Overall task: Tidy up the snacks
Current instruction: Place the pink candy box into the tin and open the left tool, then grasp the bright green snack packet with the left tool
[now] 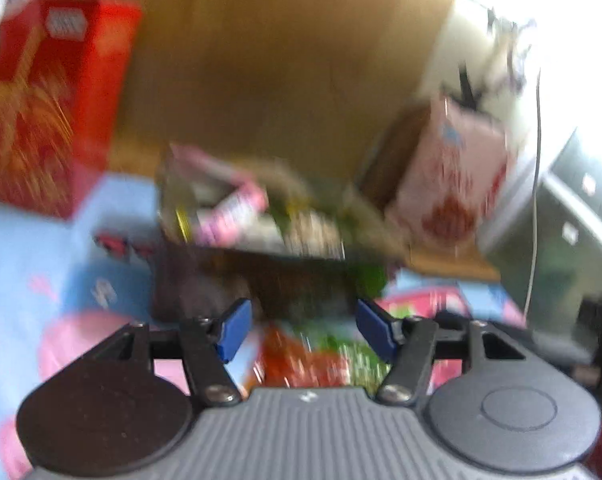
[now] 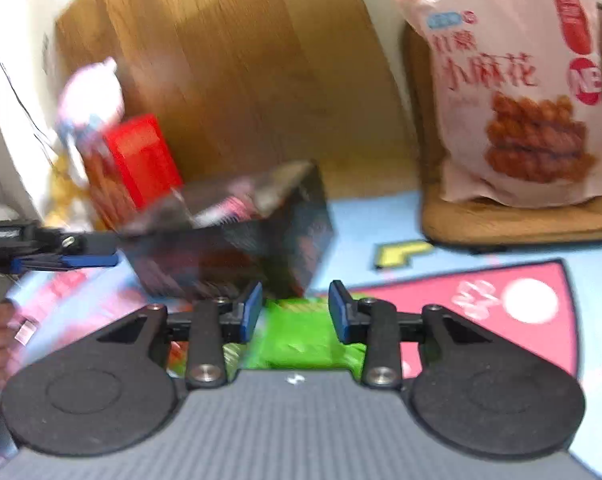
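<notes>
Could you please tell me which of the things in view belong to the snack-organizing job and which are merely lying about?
Belonging to the job:
- dark box holding packets
- green snack packet
- pink snack bag
- red box

Lying about:
- patterned mat
- wooden board
- wooden stool

Left gripper [image 1: 303, 330] and right gripper [image 2: 295, 312]: ribbed grey body, black linkage arms, silver screws, blue finger pads [image 2: 249, 312].

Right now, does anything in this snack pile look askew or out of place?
Yes. The dark box holding pink packets sits tilted on the mat, one corner raised, not flat. A green packet lies loose on the mat under the right gripper. Motion blur hides finer detail.
</notes>
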Available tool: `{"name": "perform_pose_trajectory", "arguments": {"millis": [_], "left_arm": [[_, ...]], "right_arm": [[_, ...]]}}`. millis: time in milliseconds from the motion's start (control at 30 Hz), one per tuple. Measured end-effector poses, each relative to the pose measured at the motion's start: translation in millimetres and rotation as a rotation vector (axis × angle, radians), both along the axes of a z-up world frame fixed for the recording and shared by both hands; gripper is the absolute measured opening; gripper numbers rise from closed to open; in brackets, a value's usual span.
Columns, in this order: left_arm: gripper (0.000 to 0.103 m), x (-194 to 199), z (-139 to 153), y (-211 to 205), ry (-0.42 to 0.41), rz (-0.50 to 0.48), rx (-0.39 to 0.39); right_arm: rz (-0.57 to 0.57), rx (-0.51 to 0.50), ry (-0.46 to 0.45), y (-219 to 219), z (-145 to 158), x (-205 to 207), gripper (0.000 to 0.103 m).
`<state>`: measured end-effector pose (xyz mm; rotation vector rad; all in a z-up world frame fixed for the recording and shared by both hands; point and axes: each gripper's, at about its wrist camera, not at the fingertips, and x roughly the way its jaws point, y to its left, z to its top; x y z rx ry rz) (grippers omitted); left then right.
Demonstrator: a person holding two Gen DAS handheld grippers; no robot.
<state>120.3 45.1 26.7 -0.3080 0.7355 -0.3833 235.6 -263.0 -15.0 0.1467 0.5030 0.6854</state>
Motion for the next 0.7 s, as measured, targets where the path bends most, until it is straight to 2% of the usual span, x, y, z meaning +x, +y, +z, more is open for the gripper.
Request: {"name": "perform_pose_trajectory", "arguments": {"millis": [33,100,133,167,200,233,267,300,433,533,633,700], "left_arm": [[0.058,2.7,-8.2,-10.3,0.039,-0.016,0.007],[0.058,6.7,-19.4,-25.9,0.089,-0.052,-0.002],[0.059,7.4,-23.0,-32.2,0.096,-0.061,0.001],[0.059,6.4,-23.0,-42.4,0.065,-0.053,0.042],[0.059,7.5,-24.1,-50.9,0.048,-0.059,0.093],[0.058,7.6,-25.6,-58.1,0.038,-0.062,0.142],[0.058,5.6,-24.4,-61.4,0.034,-0.063,0.166],[0.058,3.0,-23.3,-63.5,0.039,-0.067,0.2],[0.059,-22.0,-22.4,-63.5,0.043,-0.091,0.277],[0.062,-54.5,-20.2,-48.8,0.041,-0.098,0.29],[0.064,-80.5,-16.1,-28.2,0.059,-0.102,0.261],[0.064,-86.6,-9.7,-16.9,0.087,-0.076,0.237]], "right_arm": [[-0.027,-0.005,0.015,-1.7,-2.6,4.8,0.042],[-0.053,0.049,0.085,-8.3,-9.0,22.6,0.042],[-0.056,0.066,0.118,-7.2,-12.2,30.0,0.045],[-0.05,0.07,0.144,-6.3,-16.1,34.3,0.053],[-0.029,0.073,0.175,-0.8,-20.9,37.9,0.054],[-0.021,0.081,0.156,3.5,-23.1,33.3,0.054],[0.002,0.051,0.147,7.7,-21.0,29.0,0.047],[0.048,0.048,0.159,10.0,-20.2,23.0,0.044],[0.102,0.052,0.141,9.7,-25.2,-9.9,0.044],[0.143,0.041,0.121,11.7,-28.5,-39.9,0.044],[0.184,0.043,0.11,14.6,-32.0,-70.1,0.045],[0.192,0.049,0.11,11.8,-31.4,-80.9,0.049]]}}
